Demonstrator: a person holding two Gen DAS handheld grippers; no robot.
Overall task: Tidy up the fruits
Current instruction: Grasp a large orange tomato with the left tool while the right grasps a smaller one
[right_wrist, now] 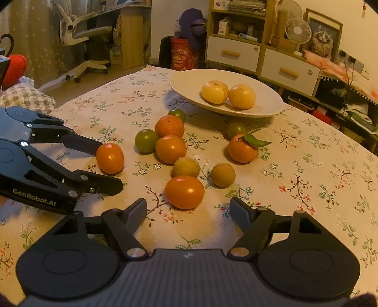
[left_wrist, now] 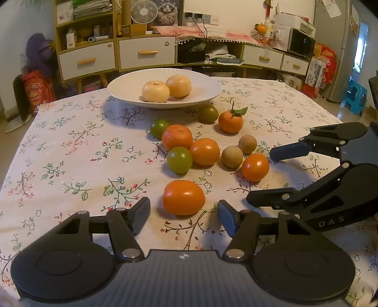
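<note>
Behind the desk (left_wrist: 70, 151) stand a wooden cabinet with white drawers (left_wrist: 146, 53), a small fan (left_wrist: 144, 11) and a microwave (left_wrist: 301, 43). A flowery cloth covers the desk.

On the far side of the desk sits a big white bowl (left_wrist: 122, 91). Two pale yellow fruits (left_wrist: 166, 89) lie inside it, touching each other. Nothing else is in the bowl. It looks like the place where the fruit should go, so most of the job is not yet done.

All the other fruit lies loose on the cloth, in front of the bowl. I see two small green fruits (left_wrist: 180, 160) near a bumpy orange (left_wrist: 177, 137) and a smooth orange fruit (left_wrist: 204, 151). A darker green one (left_wrist: 208, 113) sits just under the bowl's edge. Beside it is an orange with a leaf (left_wrist: 230, 121). Two little brown fruits (left_wrist: 239, 150) lie close together.

The left gripper (left_wrist: 183, 212) is low over the desk. Its jaws are spread wide, and a smooth orange fruit (left_wrist: 183, 197) lies just ahead of the gap between them, not touched. I think it is lined up that way so it can slide forward and close on that fruit.

The right gripper (right_wrist: 188, 209) is low too, with its jaws spread wide. Another smooth orange fruit (right_wrist: 184, 192) lies just in front of them, also not held. Each gripper seems to be aiming at its own fruit, so both could be picked up together.

These fruits are round and smooth, so they may roll if they are bumped.
</note>
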